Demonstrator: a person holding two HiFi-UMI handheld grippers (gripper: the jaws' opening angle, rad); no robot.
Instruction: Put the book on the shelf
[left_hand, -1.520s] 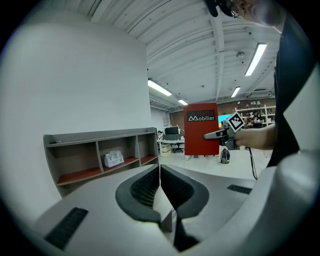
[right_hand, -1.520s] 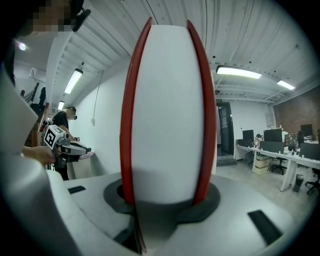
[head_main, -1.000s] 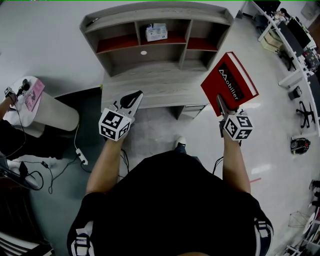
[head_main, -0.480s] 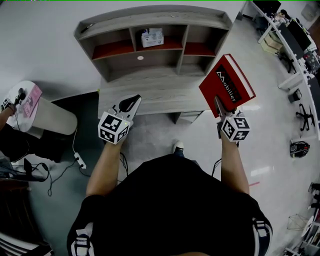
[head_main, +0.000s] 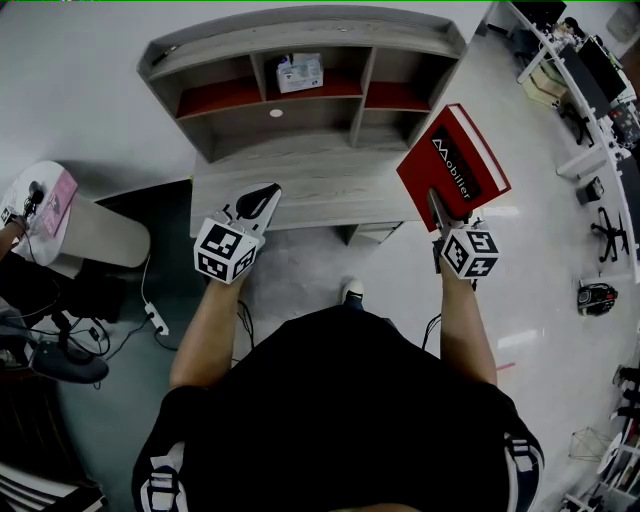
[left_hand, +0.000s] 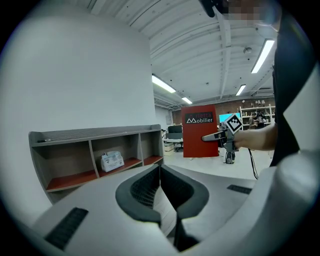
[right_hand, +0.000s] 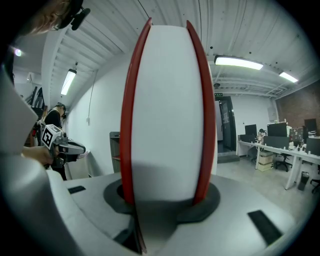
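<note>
Gripping item: right claw (head_main: 437, 207), jaws part-way apart and clamped on the lower edge of the book (head_main: 452, 165). One pad sits on each red cover, and the white page block between them faces the claw's own camera.

Book: red hardback with white lettering "Mobilier" on a dark panel of the cover. It is held upright and slightly tilted in the air at the right end of the surface (head_main: 300, 180), touching neither it nor the shelf unit (head_main: 300, 28).

Left claw (head_main: 262, 197): jaws closed tip to tip, nothing between them. From the head view it shows over the front part of the surface, left of middle, pointing toward the shelf unit.

Shelf unit: grey wood, standing at the back of the surface against a white wall. The upper row of compartments is floored with red boards (head_main: 218, 97), and a wider open bay lies below.

White box (head_main: 300, 72): in the middle upper compartment.

Round side table (head_main: 90, 235): white, left of the surface, bearing a pink item (head_main: 55, 195).

Office desks (head_main: 590, 70): far right, with chairs, well apart from the surface.
</note>
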